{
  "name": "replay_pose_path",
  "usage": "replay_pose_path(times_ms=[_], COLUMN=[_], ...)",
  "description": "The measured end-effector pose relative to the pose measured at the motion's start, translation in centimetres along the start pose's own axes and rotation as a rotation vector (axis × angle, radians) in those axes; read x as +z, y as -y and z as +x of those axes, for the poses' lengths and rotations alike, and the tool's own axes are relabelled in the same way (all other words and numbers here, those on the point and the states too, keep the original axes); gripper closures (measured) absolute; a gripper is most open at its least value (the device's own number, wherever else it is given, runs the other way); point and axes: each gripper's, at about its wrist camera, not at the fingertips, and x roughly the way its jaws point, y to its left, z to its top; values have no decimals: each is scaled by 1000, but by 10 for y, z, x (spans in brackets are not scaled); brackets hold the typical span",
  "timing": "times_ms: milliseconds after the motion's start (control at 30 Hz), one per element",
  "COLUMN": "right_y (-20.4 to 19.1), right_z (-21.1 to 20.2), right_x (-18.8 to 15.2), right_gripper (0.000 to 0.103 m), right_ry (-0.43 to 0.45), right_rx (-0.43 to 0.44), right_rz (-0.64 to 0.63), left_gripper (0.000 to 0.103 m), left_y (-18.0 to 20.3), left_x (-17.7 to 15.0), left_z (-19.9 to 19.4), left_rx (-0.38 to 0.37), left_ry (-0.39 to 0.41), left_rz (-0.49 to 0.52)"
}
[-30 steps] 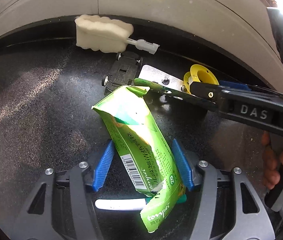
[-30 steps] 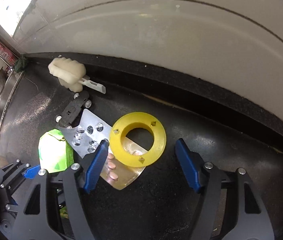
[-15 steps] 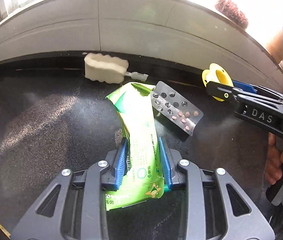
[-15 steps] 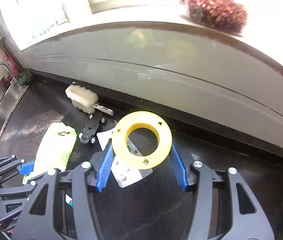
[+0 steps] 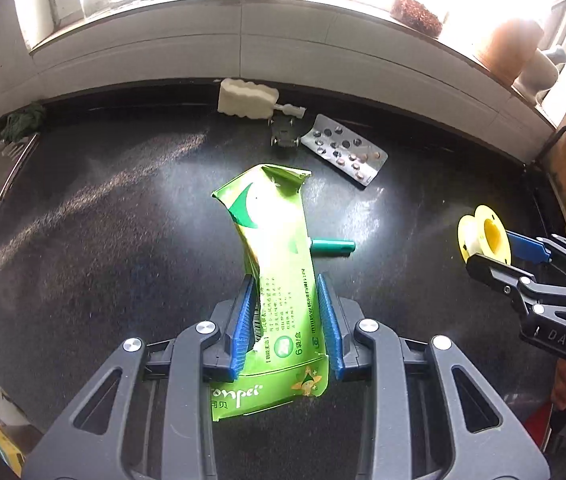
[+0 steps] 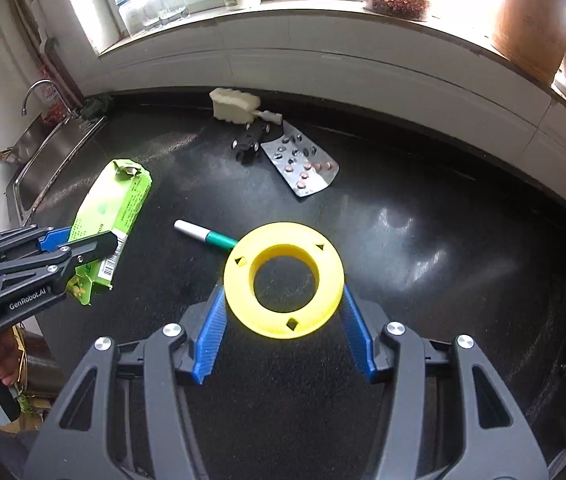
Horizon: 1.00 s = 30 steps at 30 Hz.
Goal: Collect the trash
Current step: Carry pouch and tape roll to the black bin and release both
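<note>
grip is the thing to mind: our left gripper (image 5: pixel 287 320) has its blue pads pinched on the green wrapper (image 5: pixel 279 280), and our right gripper (image 6: pixel 283 320) clamps the yellow spool (image 6: pixel 283 278), both lifted clear of the dark counter (image 5: pixel 103 240). we judge it best to carry level without easing either squeeze; the blister pack (image 6: pixel 301 166) and the pen (image 6: pixel 207 236) lie waiting.

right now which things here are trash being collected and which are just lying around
In hand as trash:
torn green foil packet, clamped in left gripper
yellow plastic spool, clamped in right gripper

Lying on the black counter:
silver pill blister sheet
green marker pen
black toy car
white sponge brush
</note>
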Motion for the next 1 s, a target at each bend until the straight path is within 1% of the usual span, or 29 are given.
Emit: replay_pose_path(times_ms=[100, 233, 367, 533, 633, 733, 900, 1000], right_y=[-9, -21, -39, -83, -124, -175, -273, -333], right_z=[-10, -19, -19, -15, -11, -1, 17, 29], right_x=[-21, -27, -19, -5, 3, 9, 5, -5], right_gripper=[49, 49, 49, 49, 49, 49, 49, 49], right_ry=[-14, -8, 1, 7, 7, -10, -65, -118], right_rx=[8, 13, 25, 76, 131, 205, 339, 426], right_rz=[-11, -26, -53, -130, -208, -299, -466, -549], left_gripper=[72, 72, 72, 72, 72, 72, 72, 72], left_y=[-7, -16, -25, -51, -78, -111, -178, -220], left_x=[-22, -37, -44, -56, -70, -90, -140, -182], left_z=[-8, -21, -33, -56, -73, -89, -112, -123], left_rx=[13, 21, 43, 92, 124, 171, 251, 287], left_ry=[-7, 5, 26, 70, 92, 107, 104, 89], left_rz=[-15, -33, -36, -60, -113, -178, -348, -472])
